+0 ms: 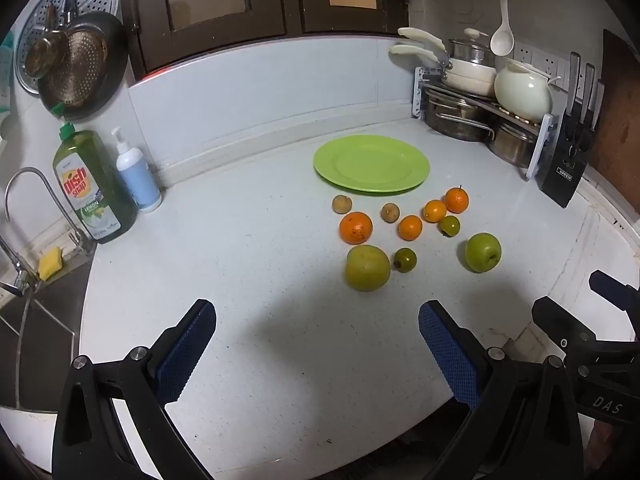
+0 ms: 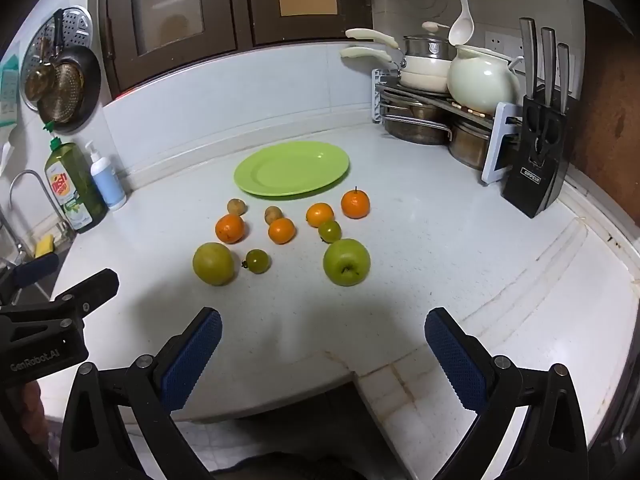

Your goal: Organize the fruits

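A bare green plate (image 1: 371,164) (image 2: 291,168) lies on the white counter. In front of it several fruits are scattered: a green apple (image 1: 483,252) (image 2: 347,262), a yellow-green pear-like fruit (image 1: 367,267) (image 2: 213,263), several oranges such as the biggest one (image 1: 356,227) (image 2: 229,228), two small green fruits (image 1: 405,259) (image 2: 258,261) and two small brown ones (image 1: 342,204) (image 2: 237,207). My left gripper (image 1: 317,320) hovers open over the near counter, short of the fruit. My right gripper (image 2: 323,328) is open above the counter's front edge, nothing between its blue pads.
A dish soap bottle (image 1: 93,184) and a pump bottle (image 1: 138,176) stand at the left by the sink faucet (image 1: 32,216). A pot rack (image 2: 436,112) and a black knife block (image 2: 538,152) fill the back right corner. Pans hang on the left wall.
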A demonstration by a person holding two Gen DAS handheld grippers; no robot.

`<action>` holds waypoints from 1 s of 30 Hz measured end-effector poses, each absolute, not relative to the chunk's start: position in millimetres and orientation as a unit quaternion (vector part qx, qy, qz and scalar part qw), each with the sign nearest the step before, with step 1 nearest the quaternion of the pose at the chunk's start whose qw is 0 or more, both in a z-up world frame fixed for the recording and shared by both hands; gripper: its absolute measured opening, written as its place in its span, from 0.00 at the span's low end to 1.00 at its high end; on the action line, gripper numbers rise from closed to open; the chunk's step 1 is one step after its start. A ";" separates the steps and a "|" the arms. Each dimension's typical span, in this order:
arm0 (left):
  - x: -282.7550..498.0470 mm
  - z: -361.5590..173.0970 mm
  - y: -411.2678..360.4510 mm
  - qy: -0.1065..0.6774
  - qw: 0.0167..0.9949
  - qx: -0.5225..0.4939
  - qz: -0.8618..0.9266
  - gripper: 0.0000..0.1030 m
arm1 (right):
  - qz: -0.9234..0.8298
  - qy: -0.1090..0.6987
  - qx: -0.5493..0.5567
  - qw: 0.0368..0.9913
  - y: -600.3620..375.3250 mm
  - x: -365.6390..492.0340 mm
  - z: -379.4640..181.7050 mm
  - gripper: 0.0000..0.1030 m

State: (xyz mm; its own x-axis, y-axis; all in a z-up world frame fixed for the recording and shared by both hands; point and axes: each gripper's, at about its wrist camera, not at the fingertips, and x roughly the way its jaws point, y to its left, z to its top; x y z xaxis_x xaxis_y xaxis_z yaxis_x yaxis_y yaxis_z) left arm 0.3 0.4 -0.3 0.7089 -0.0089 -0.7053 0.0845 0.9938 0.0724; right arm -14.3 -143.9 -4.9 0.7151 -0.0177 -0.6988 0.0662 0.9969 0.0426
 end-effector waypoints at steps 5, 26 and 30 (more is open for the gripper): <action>-2.6 -6.9 -0.7 0.377 0.925 0.044 -0.030 1.00 | -0.027 0.375 0.023 0.926 -147.3 -14.7 -5.1 1.00; -5.3 3.8 -6.5 0.354 0.934 0.030 -0.033 1.00 | -0.006 0.359 0.009 0.933 -146.9 -11.6 1.8 1.00; -5.1 5.5 -8.3 0.351 0.935 0.032 -0.032 1.00 | -0.005 0.359 0.009 0.933 -146.3 -11.1 1.8 1.00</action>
